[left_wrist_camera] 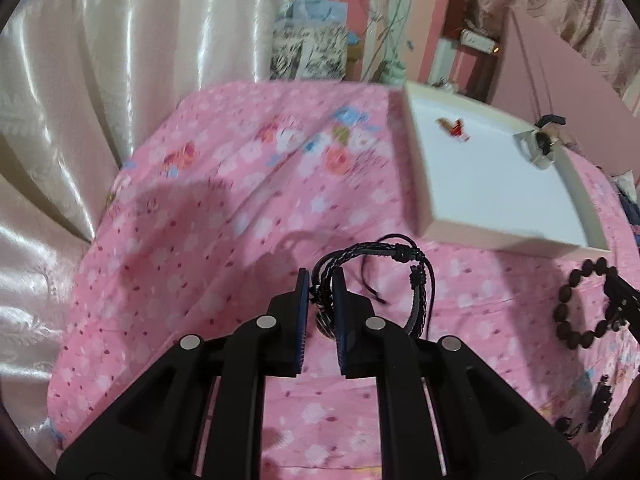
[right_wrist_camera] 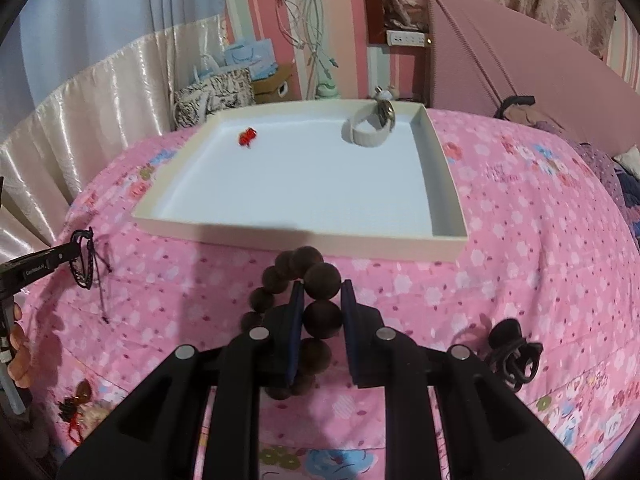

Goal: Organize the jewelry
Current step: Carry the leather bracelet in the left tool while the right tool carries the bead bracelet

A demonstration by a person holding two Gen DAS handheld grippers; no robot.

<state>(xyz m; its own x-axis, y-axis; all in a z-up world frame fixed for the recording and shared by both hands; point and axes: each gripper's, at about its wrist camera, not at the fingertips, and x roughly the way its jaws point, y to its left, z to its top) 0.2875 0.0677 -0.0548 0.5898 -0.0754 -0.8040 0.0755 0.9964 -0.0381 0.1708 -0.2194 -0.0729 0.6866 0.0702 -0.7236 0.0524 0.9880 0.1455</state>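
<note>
Jewelry fills both my tools: my left gripper (left_wrist_camera: 322, 280) pinches a black cord bracelet (left_wrist_camera: 384, 272), my right gripper (right_wrist_camera: 322, 296) clamps a dark bead bracelet (right_wrist_camera: 316, 300), both above the pink bedspread (right_wrist_camera: 520, 280) near the white tray (right_wrist_camera: 300, 236).

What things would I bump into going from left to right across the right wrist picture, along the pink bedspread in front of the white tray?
Black cord bracelet held by the left hand-held gripper → brown bead bracelet shut in the right hand-held gripper → black hair clip lying on the bedspread.
</note>
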